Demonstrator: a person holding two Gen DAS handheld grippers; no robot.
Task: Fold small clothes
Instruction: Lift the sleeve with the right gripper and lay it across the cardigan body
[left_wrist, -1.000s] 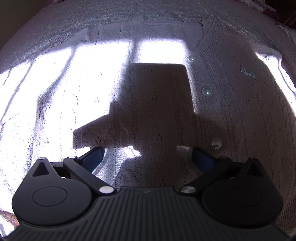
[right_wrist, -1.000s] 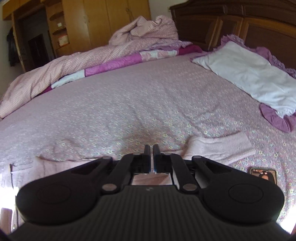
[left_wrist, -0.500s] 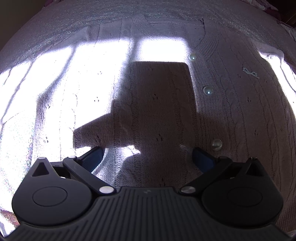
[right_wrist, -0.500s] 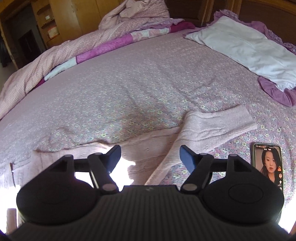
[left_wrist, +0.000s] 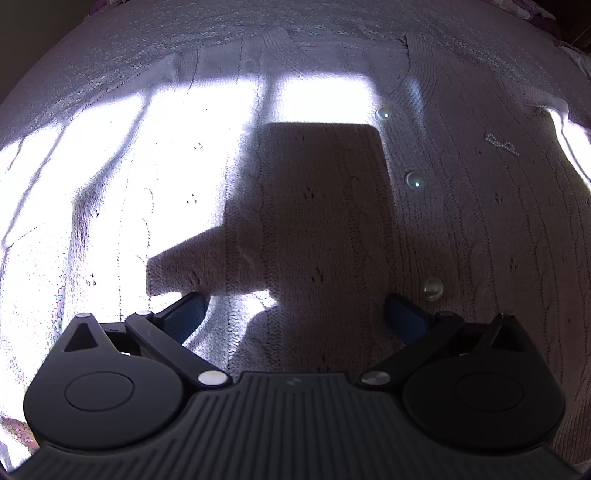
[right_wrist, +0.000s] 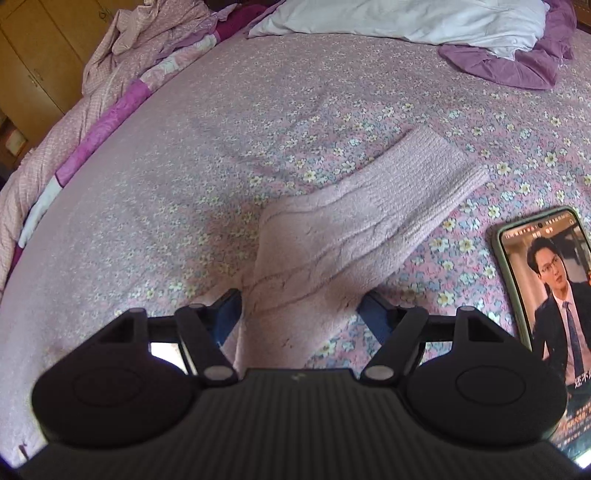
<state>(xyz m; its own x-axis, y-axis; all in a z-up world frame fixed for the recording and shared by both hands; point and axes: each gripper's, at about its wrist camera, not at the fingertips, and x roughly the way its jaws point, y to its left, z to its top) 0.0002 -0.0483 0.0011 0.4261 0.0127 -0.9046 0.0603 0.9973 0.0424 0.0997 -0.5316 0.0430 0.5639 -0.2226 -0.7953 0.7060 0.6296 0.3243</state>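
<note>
A pale pink cable-knit cardigan (left_wrist: 461, 221) with pearl buttons (left_wrist: 415, 180) lies flat on the bed and fills the left wrist view, partly in glaring sunlight. My left gripper (left_wrist: 295, 314) hovers open just above its front, with nothing pinched and its shadow on the knit. In the right wrist view the cardigan's sleeve (right_wrist: 369, 214) stretches out to the right over the flowered bedspread (right_wrist: 258, 110). My right gripper (right_wrist: 301, 312) is open and low over the sleeve near the shoulder. The knit runs between the blue pads (right_wrist: 229, 314), which stand apart from it.
A phone (right_wrist: 546, 295) with a lit screen lies on the bedspread just right of the sleeve and the right gripper. A white pillow (right_wrist: 424, 18) with a purple frill lies at the far end. A bunched pink quilt (right_wrist: 110, 92) runs along the left edge, before a wooden wardrobe (right_wrist: 37, 55).
My right gripper went from shut to open, rolled, and dropped forward onto the sleeve, which now lies between its fingers. The left gripper and the cardigan under it have not moved.
</note>
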